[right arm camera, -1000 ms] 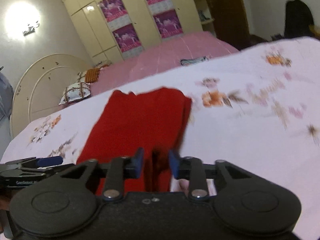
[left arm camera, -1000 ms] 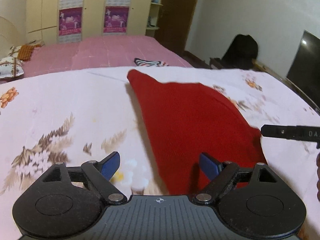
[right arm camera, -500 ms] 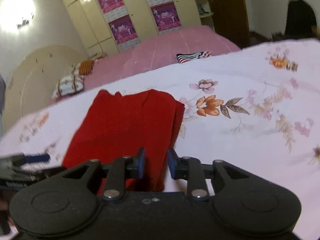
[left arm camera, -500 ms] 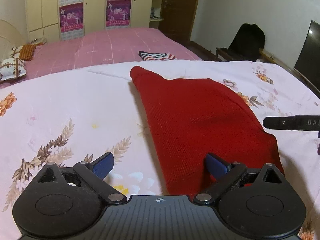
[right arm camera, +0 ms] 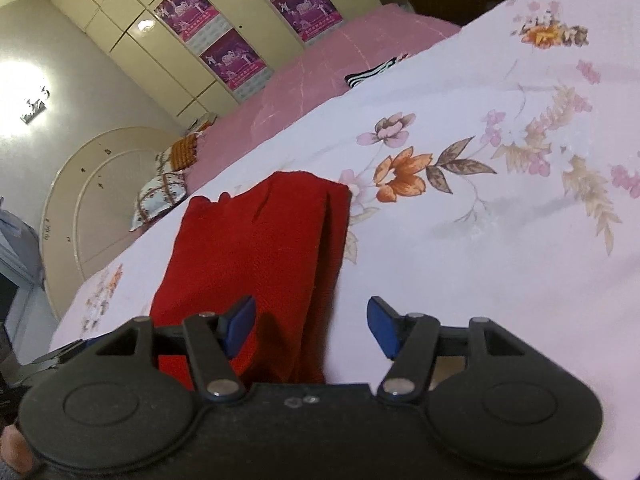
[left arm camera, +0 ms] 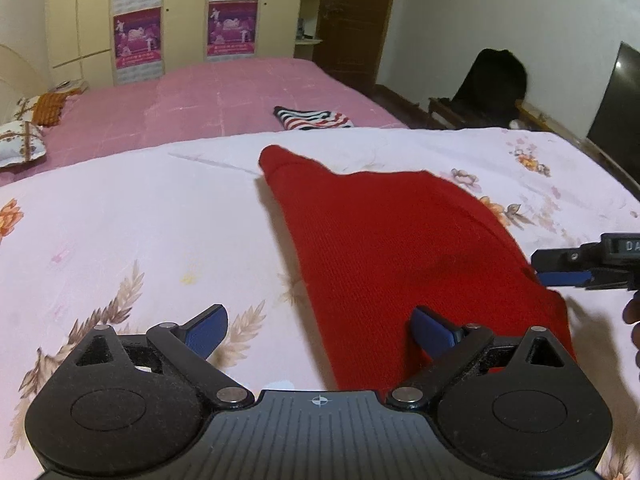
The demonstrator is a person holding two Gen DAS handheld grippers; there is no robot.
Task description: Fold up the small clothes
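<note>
A red knitted garment (left arm camera: 384, 248) lies folded lengthwise on the floral bedsheet (left arm camera: 140, 232); it also shows in the right wrist view (right arm camera: 256, 248). My left gripper (left arm camera: 320, 330) is open and empty, straddling the garment's near left edge, right pad over the cloth. My right gripper (right arm camera: 312, 326) is open and empty, low over the garment's near right corner; it shows at the right edge of the left wrist view (left arm camera: 560, 270).
A folded striped garment (left arm camera: 312, 118) lies on the pink bedspread (left arm camera: 200, 96) behind. Pillows (left arm camera: 24, 136) sit at the far left. A wardrobe with posters (left arm camera: 180, 12), a dark chair (left arm camera: 492, 80) and a TV (left arm camera: 616, 108) stand around the bed.
My right gripper has opened and let go of the garment's near right edge, which now lies flat. My left gripper stayed open and drew back slightly.
</note>
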